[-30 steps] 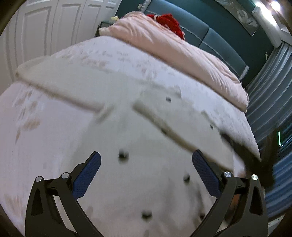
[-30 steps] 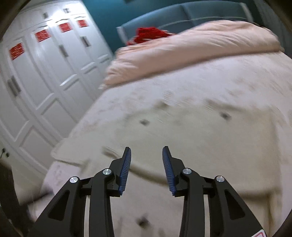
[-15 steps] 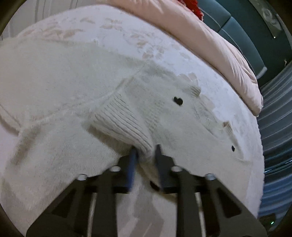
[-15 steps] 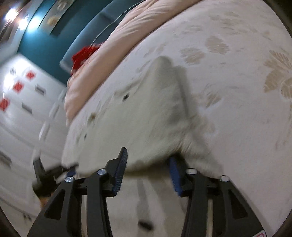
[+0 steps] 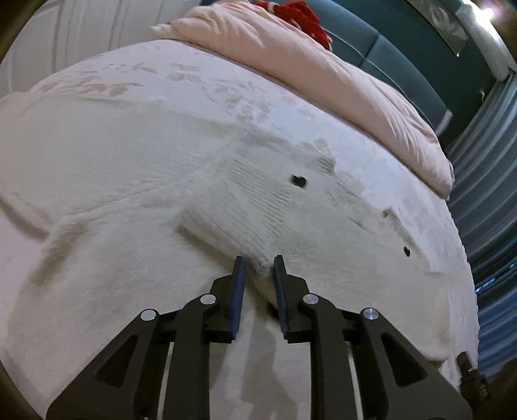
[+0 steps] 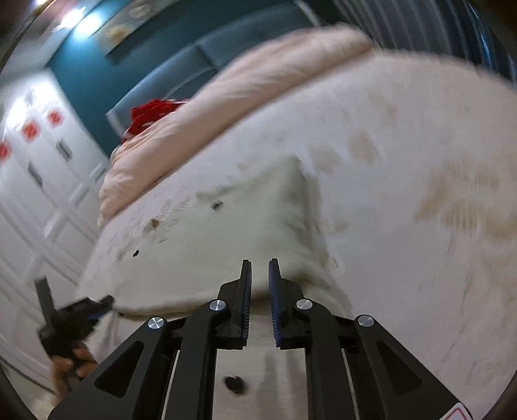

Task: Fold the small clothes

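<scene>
The cream knit garment (image 5: pixel 226 181) lies spread on the bed (image 5: pixel 135 80), fuzzy, with a ribbed band and small dark buttons (image 5: pixel 299 181) along it. No containers show in either view; nothing sits inside anything here. In the left wrist view the left claw (image 5: pixel 259 263) has a ribbed corner of the knit between its blue pads (image 5: pixel 238 290), the fabric bunching up in the narrow gap, and the jaws are easing apart a little while the cloth is still pinched there. Over in the right wrist view the right claw (image 6: pixel 259 266) stands nearly pressed together at the near hem of the garment (image 6: pixel 226 245); its jaws are also opening slightly, and pale cloth fills the slot between the pads, so it reads as a grip on the edge, though blur makes the exact contact hard to judge. A dark button (image 6: pixel 235 384) lies on cloth below that claw, partly cut off by its frame. At the lower left of that view the left claw (image 6: pixel 97 307) appears again, smeared, with a hand (image 6: pixel 69 362) around its handle; its tips are too blurred to read. Beyond the knit, a pink duvet (image 5: pixel 323 74) lies folded across the head of the bed, something red (image 5: pixel 300 13) half hidden behind it. Teal headboard (image 5: pixel 404 64) behind, white wardrobe doors (image 6: pixel 38 181) to the side, both streaked.
</scene>
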`<state>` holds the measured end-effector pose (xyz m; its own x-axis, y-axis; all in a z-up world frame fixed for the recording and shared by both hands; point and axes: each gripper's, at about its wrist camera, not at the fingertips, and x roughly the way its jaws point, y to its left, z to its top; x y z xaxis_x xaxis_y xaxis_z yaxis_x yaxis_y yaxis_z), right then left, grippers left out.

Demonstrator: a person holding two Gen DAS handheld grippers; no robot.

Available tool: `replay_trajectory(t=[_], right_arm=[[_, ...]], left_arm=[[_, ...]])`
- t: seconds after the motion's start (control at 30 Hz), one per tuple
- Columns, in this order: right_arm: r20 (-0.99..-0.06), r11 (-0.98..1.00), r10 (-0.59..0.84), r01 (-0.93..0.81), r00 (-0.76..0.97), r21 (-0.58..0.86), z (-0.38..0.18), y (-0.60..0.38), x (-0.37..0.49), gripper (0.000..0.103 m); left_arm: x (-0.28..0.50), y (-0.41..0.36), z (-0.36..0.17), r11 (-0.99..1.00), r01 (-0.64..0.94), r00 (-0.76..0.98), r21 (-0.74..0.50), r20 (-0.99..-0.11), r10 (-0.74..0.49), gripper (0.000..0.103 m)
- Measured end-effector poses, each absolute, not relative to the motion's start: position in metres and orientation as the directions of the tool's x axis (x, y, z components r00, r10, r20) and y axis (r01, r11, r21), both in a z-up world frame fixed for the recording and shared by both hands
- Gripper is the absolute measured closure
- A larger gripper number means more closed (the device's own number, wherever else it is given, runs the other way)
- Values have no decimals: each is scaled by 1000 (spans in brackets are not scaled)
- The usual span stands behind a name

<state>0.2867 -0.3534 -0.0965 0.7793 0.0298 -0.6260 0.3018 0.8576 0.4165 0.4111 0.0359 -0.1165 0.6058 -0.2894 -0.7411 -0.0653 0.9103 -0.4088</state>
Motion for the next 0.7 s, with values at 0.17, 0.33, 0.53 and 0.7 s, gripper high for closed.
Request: replay_trajectory(t=[0.17,0.33,0.53,0.7], right_arm=[[-787,953,-108,287,607,91,-131,-321,353,93],[-731,946,-99,292,675,141,-116,-304,322,89],[-733,969,-77,223,676,104,-127,-257,276,82],[-765,968,-101,240,636,72,-143,-246,274,77]], left_arm=[[390,85,-109,892,-141,620,-430,-740,-259,70],[374,186,-98,884,-272,654,-380,-747,-120,38],[399,331,-99,783,-523,627,-337,-774,86,34],[428,418,-122,600,-688,580,-408,-806,117,43]])
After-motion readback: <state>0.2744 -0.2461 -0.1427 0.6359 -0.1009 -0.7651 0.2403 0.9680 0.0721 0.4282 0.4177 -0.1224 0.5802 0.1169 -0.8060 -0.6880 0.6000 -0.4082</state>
